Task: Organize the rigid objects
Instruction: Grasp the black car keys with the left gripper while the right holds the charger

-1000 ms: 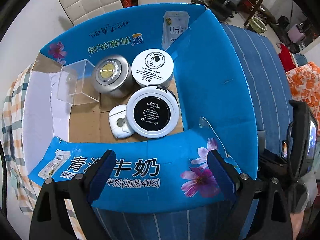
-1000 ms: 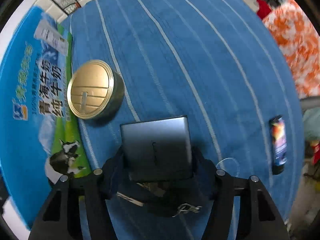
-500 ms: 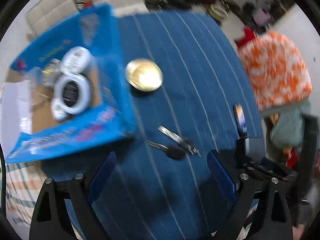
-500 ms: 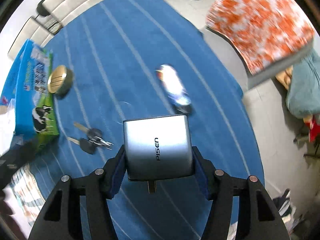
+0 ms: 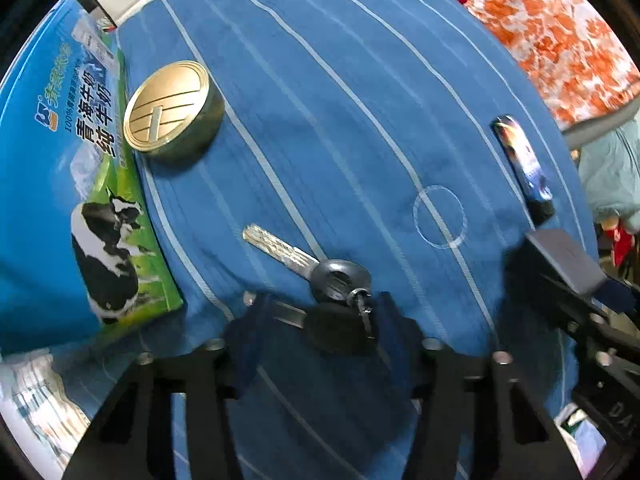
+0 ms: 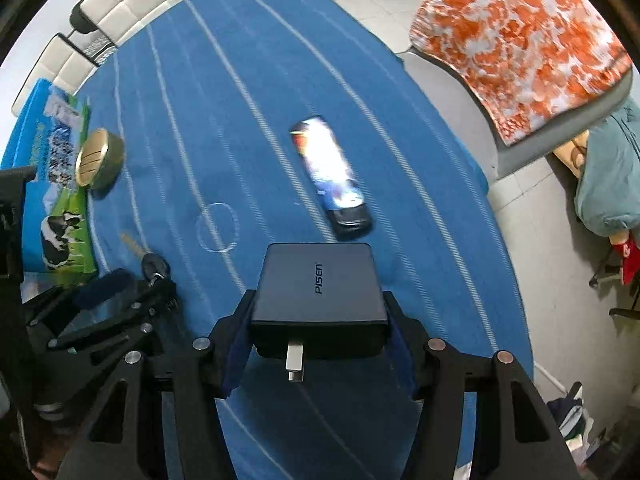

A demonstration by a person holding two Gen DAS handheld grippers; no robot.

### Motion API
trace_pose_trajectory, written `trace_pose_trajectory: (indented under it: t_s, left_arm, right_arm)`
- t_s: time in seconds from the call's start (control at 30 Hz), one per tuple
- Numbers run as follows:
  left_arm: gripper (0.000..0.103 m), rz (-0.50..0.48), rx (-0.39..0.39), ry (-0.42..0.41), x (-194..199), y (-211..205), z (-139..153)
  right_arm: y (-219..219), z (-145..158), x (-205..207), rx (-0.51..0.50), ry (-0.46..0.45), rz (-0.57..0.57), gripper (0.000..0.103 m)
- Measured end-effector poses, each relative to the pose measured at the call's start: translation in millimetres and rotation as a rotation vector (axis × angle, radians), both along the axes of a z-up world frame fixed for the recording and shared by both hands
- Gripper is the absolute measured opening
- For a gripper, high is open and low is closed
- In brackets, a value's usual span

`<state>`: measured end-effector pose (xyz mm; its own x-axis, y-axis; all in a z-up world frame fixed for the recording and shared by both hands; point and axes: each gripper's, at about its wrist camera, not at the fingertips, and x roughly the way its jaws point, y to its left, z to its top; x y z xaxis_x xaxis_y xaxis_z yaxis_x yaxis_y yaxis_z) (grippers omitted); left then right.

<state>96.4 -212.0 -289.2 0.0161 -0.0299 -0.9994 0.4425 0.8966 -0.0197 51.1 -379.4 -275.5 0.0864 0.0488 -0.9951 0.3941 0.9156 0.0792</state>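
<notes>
Reading "PISEN" on the charger [image 6: 320,288] clamped in my right gripper [image 6: 318,344]; my left gripper [image 5: 320,320] has just been closing around the keys [image 5: 336,300], grip unclear.

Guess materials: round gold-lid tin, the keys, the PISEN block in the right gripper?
Round tin: looks like metal, with a brushed gold lid that shines and has pressed lines.
Keys: bare silvery metal blade with a glinting, grooved surface; the dark matte heads are probably plastic.
PISEN block: likely moulded plastic with a smooth, satin dark-grey shell; the prong beneath it is bright metal.
</notes>
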Motion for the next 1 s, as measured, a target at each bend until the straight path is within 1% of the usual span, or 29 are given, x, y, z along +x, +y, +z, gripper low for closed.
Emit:
trace_pose_trajectory:
  t_s: [0.03,0.07,0.1,0.3,0.37,0.47,0.53,0.6,0.63,0.67,0.7,0.73,0.77,0.8,0.87,0.93,1.0]
  left_arm:
    - [0.039,0.002,-0.005,0.002,0,1,2]
    - [0.024,0.009,-0.030,-0.001,-2,2,9]
    - [0.001,0.025,-0.050,0.006,-2,3,16]
    - [0.000,0.129,-0.143,0.044,-1,27,35]
    - [0.000,0.143,-0.165,0.042,0,38,44]
    - [0.000,0.153,-0.187,0.003,4,46,61]
    - [0.000,0.144,-0.201,0.006,7,50,63]
    - [0.003,0.150,-0.215,0.043,12,53,54]
    - [0.008,0.192,-0.192,0.103,14,56,38]
    - [0.029,0.236,-0.182,0.149,16,59,27]
    - [0.055,0.302,-0.192,0.199,18,65,13]
    - [0.066,0.354,-0.196,0.214,19,67,4]
    - [0.074,0.390,-0.195,0.208,19,70,0]
    - [0.074,0.431,-0.193,0.198,20,72,-5]
    - [0.074,0.461,-0.170,0.171,24,71,-10]
    - [0.074,0.451,-0.113,0.138,27,63,-13]
    - [0.074,0.415,-0.103,0.098,27,52,-14]
  right_arm:
    - [4,3,1,0.006,-0.002,0.005,0.062]
    - [9,5,3,0.013,-0.008,0.016,0.062]
    - [12,8,3,0.015,-0.014,0.025,0.062]
    - [22,28,9,0.022,-0.060,0.059,0.062]
    - [22,32,9,0.030,-0.068,0.055,0.062]
    - [19,35,9,0.036,-0.074,0.045,0.062]
    - [17,35,9,0.041,-0.071,0.038,0.062]
    - [14,33,8,0.047,-0.066,0.030,0.062]
    - [13,33,7,0.046,-0.063,0.027,0.062]
    - [11,32,7,0.045,-0.064,0.026,0.062]
    - [10,32,5,0.042,-0.064,0.023,0.061]
    - [9,32,4,0.040,-0.065,0.022,0.061]
    - [8,32,3,0.036,-0.065,0.019,0.061]
    - [7,32,2,0.031,-0.063,0.015,0.062]
    - [5,30,0,0.028,-0.059,0.004,0.062]
    - [2,28,-1,0.027,-0.055,-0.007,0.062]
    - [1,26,0,0.023,-0.054,-0.013,0.062]
